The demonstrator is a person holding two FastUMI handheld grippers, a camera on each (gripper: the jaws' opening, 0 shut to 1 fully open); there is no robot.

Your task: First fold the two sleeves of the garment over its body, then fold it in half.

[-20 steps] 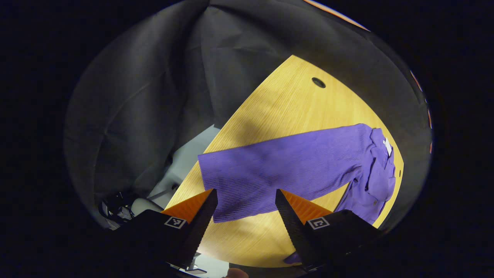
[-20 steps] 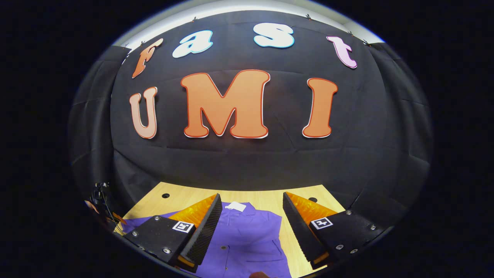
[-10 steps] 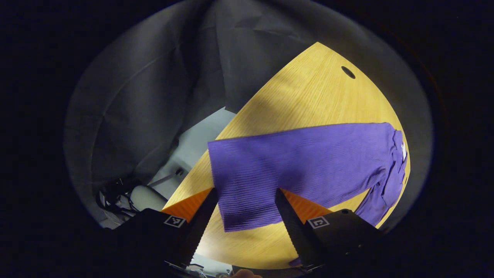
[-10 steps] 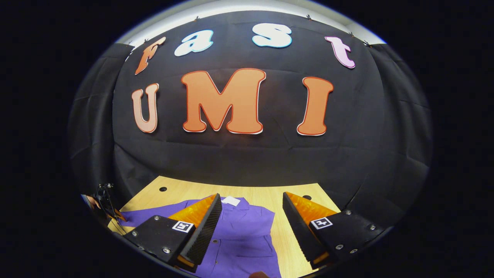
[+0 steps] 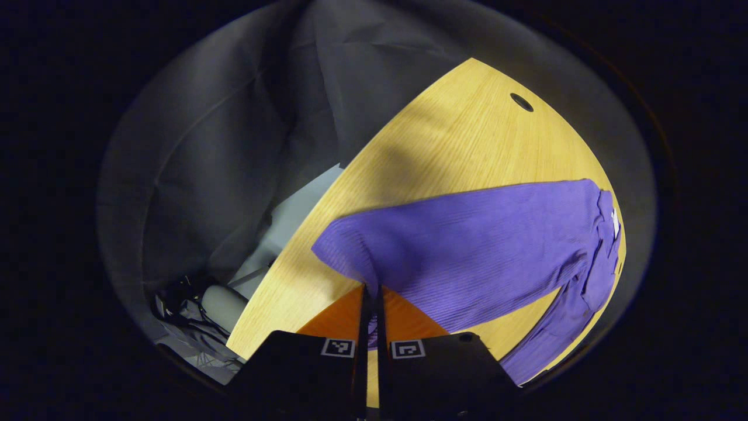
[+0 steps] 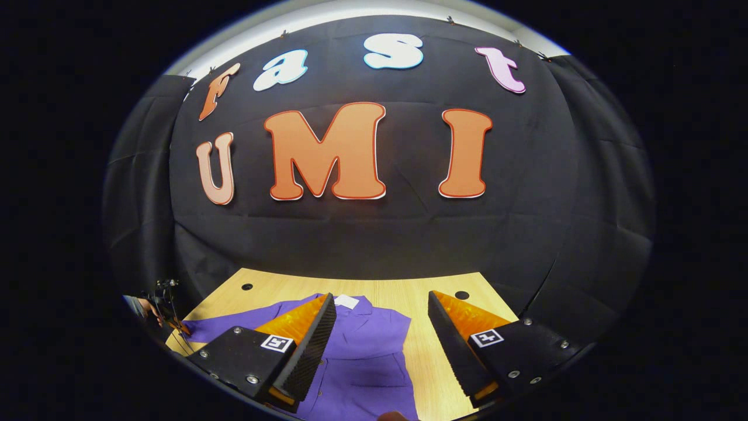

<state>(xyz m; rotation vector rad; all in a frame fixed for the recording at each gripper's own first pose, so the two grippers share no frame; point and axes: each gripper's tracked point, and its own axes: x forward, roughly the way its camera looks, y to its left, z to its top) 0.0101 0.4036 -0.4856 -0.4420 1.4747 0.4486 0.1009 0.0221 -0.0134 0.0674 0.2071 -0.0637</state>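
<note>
I am working over a light wooden table inside a booth hung with black cloth, and a round cable hole sits near the table's far edge in the left gripper view. A purple ribbed garment lies across the table; its long sleeve stretches toward me in the left gripper view, and a small white tag shows at the collar on the far right of that view. My left gripper has its fingers pressed together on the cuff end of that sleeve, and the fabric bunches and lifts into a fold just where the tips meet. Off the table's left edge I see pale floor and a tangle of dark gear. In the right gripper view, the right gripper hangs above the near side of the table with its fingers spread wide apart, holding nothing; the garment's buttoned body lies flat between and below them, collar toward the far wall. At the far left of that view I see a hand by the sleeve end.
</note>
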